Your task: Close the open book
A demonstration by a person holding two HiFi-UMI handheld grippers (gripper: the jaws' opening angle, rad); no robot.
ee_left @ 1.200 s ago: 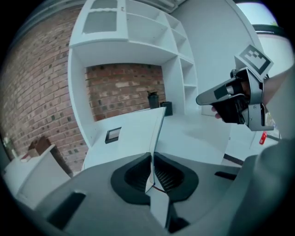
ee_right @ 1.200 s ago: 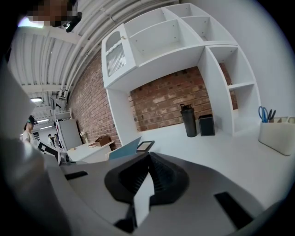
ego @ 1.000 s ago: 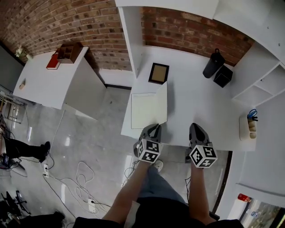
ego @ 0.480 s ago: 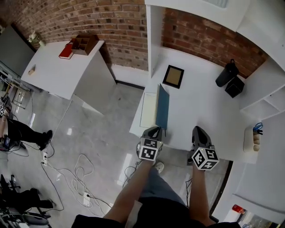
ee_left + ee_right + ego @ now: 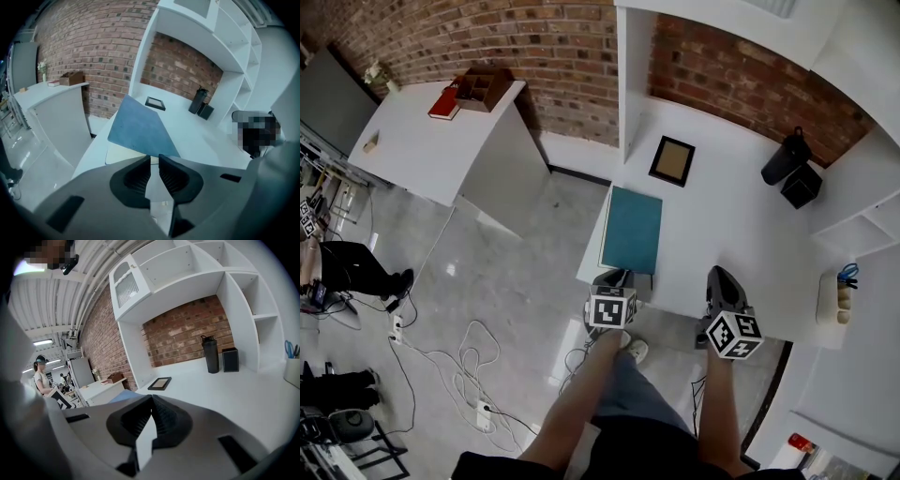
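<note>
White table against a brick wall carries the teal-covered book at its front left corner. From above we see the cover spread face-up over the pages, so the book reads as nearly closed. The left gripper view shows that cover slanting a little above a cream page, so we judge what is left is to settle it flat and let go.

The left hand-held gripper sits at the book's near edge, its 2 jaws pinched on the cover's corner as far as we can tell. The right hand-held gripper hovers over bare table, well apart, clenched on nothing.
</note>
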